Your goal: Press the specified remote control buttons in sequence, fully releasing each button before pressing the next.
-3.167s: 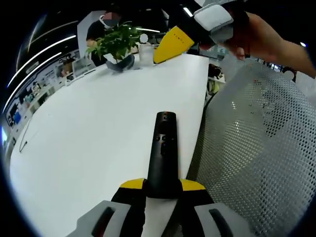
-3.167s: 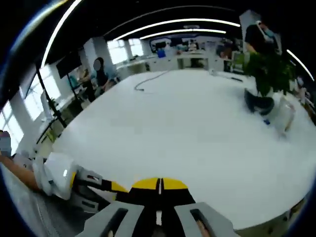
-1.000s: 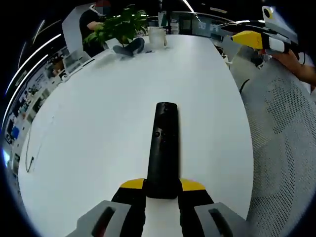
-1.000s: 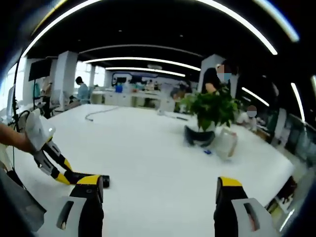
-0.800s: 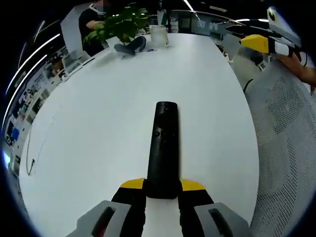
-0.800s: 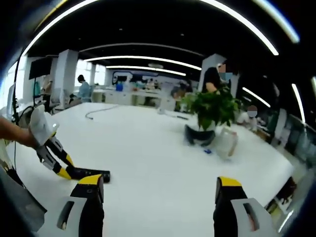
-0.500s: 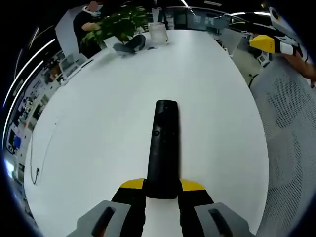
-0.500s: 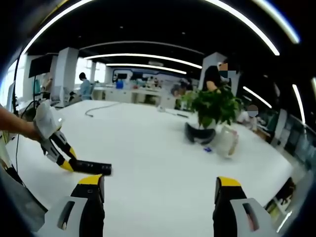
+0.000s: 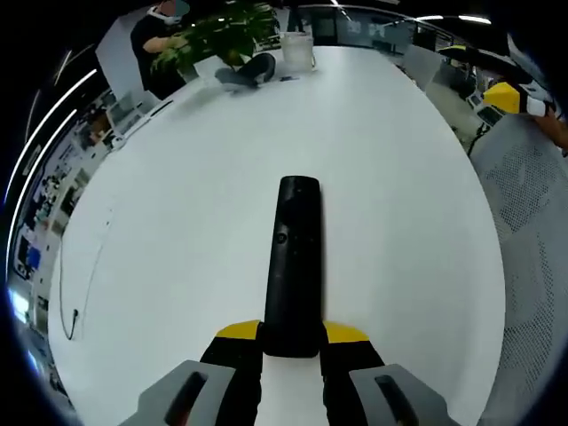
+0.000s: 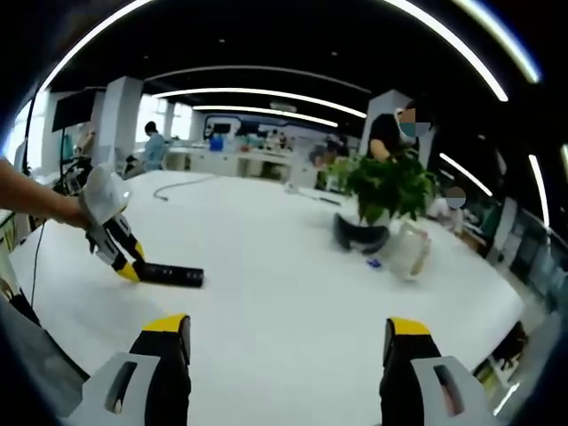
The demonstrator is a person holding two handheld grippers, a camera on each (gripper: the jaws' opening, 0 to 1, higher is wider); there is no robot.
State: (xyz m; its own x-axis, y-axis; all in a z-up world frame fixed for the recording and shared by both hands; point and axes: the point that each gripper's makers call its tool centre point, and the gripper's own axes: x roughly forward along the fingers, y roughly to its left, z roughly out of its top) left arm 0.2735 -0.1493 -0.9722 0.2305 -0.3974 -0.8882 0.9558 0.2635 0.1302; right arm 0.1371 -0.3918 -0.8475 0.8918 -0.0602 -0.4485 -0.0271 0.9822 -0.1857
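Observation:
A long black remote control [image 9: 293, 257] points away over the white table [image 9: 177, 177], buttons facing up. My left gripper [image 9: 293, 334] is shut on its near end, with the yellow tips on either side. In the right gripper view the same remote [image 10: 170, 275] lies low over the table, held by the left gripper [image 10: 118, 241] in a person's hand [image 10: 35, 202]. My right gripper [image 10: 284, 327] stands wide open with nothing between its fingers. It also shows as a yellow tip, the right gripper [image 9: 508, 94], at the far right edge.
A potted plant [image 10: 383, 188] in a dark pot and a white jug [image 10: 406, 250] stand at the table's far end. A thin cable [image 9: 82, 282] lies near the left edge. A mesh chair back [image 9: 537, 240] stands right of the table. People sit in the background.
The right gripper, shut 3.2 s ago, now stands open. Over the last second the left gripper has carried the remote further over the table, away from the chair side.

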